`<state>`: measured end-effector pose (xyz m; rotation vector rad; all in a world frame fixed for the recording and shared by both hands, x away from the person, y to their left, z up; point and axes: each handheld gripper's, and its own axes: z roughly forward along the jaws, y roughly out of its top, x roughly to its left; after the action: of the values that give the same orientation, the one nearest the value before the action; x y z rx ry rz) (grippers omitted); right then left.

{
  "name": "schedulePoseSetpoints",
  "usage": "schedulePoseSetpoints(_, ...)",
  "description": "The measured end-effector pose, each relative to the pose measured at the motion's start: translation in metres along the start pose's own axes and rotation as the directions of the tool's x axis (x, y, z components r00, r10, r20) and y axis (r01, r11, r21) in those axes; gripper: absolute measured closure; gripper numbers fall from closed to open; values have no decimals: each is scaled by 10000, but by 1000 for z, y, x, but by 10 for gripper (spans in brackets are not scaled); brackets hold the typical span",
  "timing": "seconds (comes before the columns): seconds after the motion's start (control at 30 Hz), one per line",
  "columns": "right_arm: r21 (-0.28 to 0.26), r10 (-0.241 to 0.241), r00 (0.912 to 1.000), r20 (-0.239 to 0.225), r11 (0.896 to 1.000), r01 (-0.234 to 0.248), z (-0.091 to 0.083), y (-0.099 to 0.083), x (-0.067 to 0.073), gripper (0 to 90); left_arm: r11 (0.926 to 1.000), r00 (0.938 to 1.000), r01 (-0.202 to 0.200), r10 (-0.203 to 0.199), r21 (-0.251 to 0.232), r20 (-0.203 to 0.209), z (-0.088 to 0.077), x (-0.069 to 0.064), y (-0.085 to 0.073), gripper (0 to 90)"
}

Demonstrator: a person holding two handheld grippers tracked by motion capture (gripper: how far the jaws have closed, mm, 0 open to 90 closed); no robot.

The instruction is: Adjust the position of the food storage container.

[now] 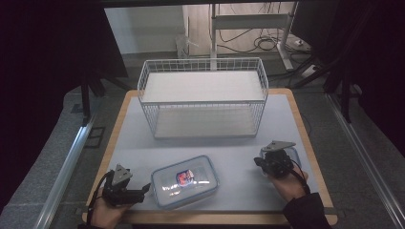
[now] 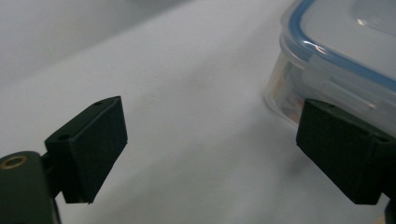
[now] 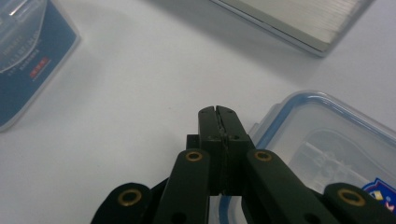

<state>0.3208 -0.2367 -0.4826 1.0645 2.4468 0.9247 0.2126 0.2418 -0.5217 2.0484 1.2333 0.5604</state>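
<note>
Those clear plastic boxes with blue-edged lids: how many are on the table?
2. One box lies near the table's front edge, beside the left gripper. A second box lies under the right gripper, mostly hidden by it from above.

High view looking forward and down from above person's side, taking in whole surface [image 1: 143,143] and wire basket [image 1: 203,95] at far end; left gripper view riding low, just above surface, facing along wide-apart jaws of left claw [image 2: 210,154], very near corner of clear container [image 2: 336,60]; right gripper view looking down over pressed-together jaws of right claw [image 3: 218,112], close above second container [image 3: 327,140]; both containers also lying in high view.
</note>
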Motion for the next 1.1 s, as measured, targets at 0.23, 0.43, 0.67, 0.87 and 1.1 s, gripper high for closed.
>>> schedulePoseSetpoints(0.23,-362,-484,9986,-204,9982,476,-3,1,12,895,9999,9993,167,-168,33,346,-8,-8,-5,219)
schedulePoseSetpoints(0.43,-602,-371,9949,-933,9977,315,-2,0,19,894,9991,9926,27,-77,415,1213,-10,-18,-9,576)
schedulePoseSetpoints(0.67,-470,-571,9826,-1769,9977,495,6,2,35,893,9974,9839,118,-242,711,1770,-5,-31,-5,818)
schedulePoseSetpoints(0.87,-368,-641,9663,-2493,9977,567,13,3,48,894,9951,9851,150,-314,975,1690,3,-33,-2,853)
schedulePoseSetpoints(1.1,-123,-711,9458,-3168,9974,709,23,4,64,893,9954,9708,317,-521,902,2342,21,-42,12,869)
